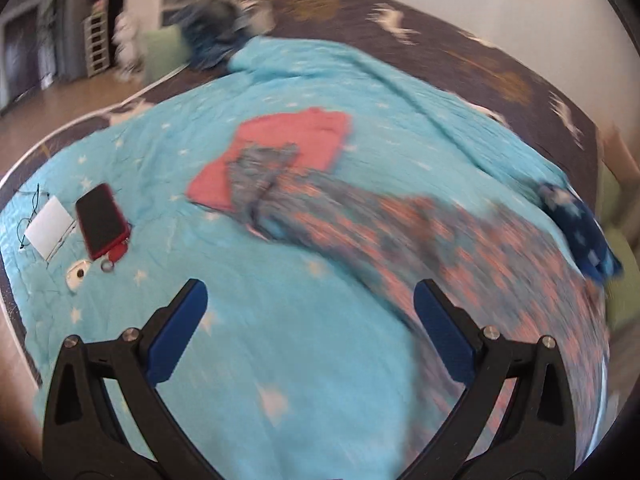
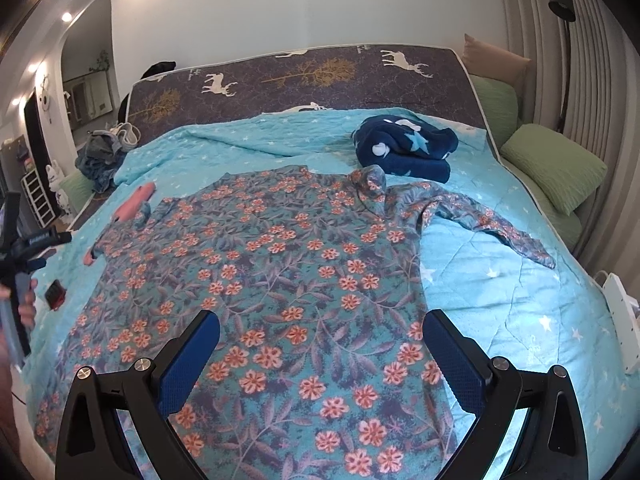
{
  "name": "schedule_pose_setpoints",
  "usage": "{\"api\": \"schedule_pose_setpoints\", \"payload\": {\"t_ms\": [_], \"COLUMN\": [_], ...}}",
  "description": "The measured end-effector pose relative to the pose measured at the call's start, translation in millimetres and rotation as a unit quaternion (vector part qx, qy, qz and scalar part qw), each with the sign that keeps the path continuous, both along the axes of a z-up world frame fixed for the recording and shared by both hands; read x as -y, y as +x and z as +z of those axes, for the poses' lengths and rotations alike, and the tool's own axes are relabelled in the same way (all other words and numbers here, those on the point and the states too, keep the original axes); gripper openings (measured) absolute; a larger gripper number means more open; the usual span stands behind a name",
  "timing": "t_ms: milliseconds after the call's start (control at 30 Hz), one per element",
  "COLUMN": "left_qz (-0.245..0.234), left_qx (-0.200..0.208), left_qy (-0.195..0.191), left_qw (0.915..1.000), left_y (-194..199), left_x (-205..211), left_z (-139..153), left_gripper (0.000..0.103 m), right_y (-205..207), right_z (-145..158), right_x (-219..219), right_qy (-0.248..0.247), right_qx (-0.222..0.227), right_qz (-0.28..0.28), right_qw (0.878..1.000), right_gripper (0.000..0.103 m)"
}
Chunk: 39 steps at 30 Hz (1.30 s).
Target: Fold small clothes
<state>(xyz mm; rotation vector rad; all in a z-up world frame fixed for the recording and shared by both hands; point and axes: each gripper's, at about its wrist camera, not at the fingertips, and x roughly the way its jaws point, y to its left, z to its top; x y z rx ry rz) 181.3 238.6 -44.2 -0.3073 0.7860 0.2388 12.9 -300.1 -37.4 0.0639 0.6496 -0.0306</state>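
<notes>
A: Claws?
B: Left claw (image 1: 310,312) wide open, nothing in it, over bare turquoise quilt (image 1: 280,360). Right claw (image 2: 320,344) also wide open and empty, above the floral top's (image 2: 280,264) lower half.
A: Where's the garment?
B: Spread flat on the bed, mid-quilt. Right sleeve (image 2: 492,220) trails to 2 o'clock; the collar bunches at 12. In the blurred left view it runs from 3 o'clock toward center, one sleeve lying over a folded pink piece (image 1: 280,152).
A: Edges, free room?
B: Bare quilt at 3 to 5 o'clock in the right view, up to the bed's edge. Navy star blanket (image 2: 404,148) sits near the collar at 1 o'clock, just apart. Left view, 9 o'clock: red-cased phone (image 1: 102,220), white card (image 1: 48,226), small white gadget (image 1: 76,276) close to the quilt's border. Green pillows (image 2: 556,168) beyond the right edge.
</notes>
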Motion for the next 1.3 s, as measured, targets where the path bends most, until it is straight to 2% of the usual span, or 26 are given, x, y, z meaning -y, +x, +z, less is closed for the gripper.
{"api": "schedule_pose_setpoints", "payload": {"t_ms": [133,200,267,433,533,633,700,733,767,800,867,933,967,1033,1100,1200,1300], "left_qz": [0.045,0.069,0.082,0.077,0.064,0.062,0.06,0.058,0.057,0.059,0.076,0.078,0.066,0.029,-0.013,-0.105,-0.213], "left_qx": [-0.036,-0.058,-0.072,-0.087,-0.09,-0.115,-0.133,-0.141,-0.145,-0.146,-0.131,-0.096,-0.072,-0.034,-0.001,0.055,0.103], "left_qy": [0.016,0.016,0.016,0.035,0.05,0.068,0.064,0.056,0.051,0.049,0.038,0.017,0.007,0.009,0.011,0.011,0.007], "left_qw": [0.9982,0.9958,0.9938,0.9926,0.9927,0.989,0.9873,0.9868,0.9865,0.9863,0.9878,0.9921,0.9952,0.999,0.9999,0.9928,0.9716], "left_y": [65.2,91.1,108.3,142.8,156.5,176.7,186.9,193.0,195.8,197.5,193.5,185.0,179.7,171.4,163.8,142.4,111.2], "left_x": [-49.1,-67.7,-79.8,-84.1,-77.6,-75.0,-76.7,-78.2,-79.3,-80.4,-84.7,-85.7,-80.7,-58.7,-31.0,33.4,113.4], "left_z": [-28.7,-42.9,-52.0,-66.7,-69.9,-77.6,-84.2,-88.4,-90.1,-90.7,-83.7,-68.1,-54.8,-24.5,2.6,48.6,82.1], "left_gripper": [0.102,0.092,0.088,0.087,0.08,0.059,0.029,0.022,0.008,0.005,0.004,0.004,0.004,0.004,0.004,0.004,0.004], "right_y": [12.6,18.8,24.9,42.8,51.8,58.4,61.0,62.1,62.0,61.8,61.2,60.9,60.7,61.8,64.3,67.0,72.4], "right_z": [-1.9,-1.3,0.2,0.8,-1.9,-5.0,-6.7,-7.4,-7.5,-7.7,-7.1,-6.6,-6.8,-7.4,-8.4,-7.5,-2.5], "right_x": [2.2,0.8,-1.2,-6.2,-7.6,-10.8,-14.0,-14.9,-15.1,-14.8,-12.7,-9.5,-6.2,-1.9,2.8,8.0,11.3], "right_qy": [-0.002,-0.007,-0.015,-0.028,-0.023,-0.015,-0.016,-0.018,-0.02,-0.023,-0.026,-0.024,-0.019,-0.009,0.006,0.033,0.043], "right_qx": [-0.008,-0.011,-0.011,-0.012,-0.016,-0.021,-0.024,-0.024,-0.024,-0.024,-0.022,-0.021,-0.021,-0.022,-0.025,-0.023,-0.019], "right_qz": [-0.013,-0.016,-0.018,-0.02,-0.02,-0.016,-0.011,-0.01,-0.01,-0.011,-0.014,-0.018,-0.021,-0.024,-0.028,-0.026,-0.016], "right_qw": [1.0,1.0,1.0,0.999,0.999,1.0,1.0,0.999,0.999,0.999,0.999,0.999,0.999,0.999,0.999,0.999,0.999], "right_gripper": [0.103,0.103,0.103,0.103,0.103,0.103,0.103,0.103,0.103,0.103,0.103,0.103,0.103,0.103,0.103,0.103,0.103]}}
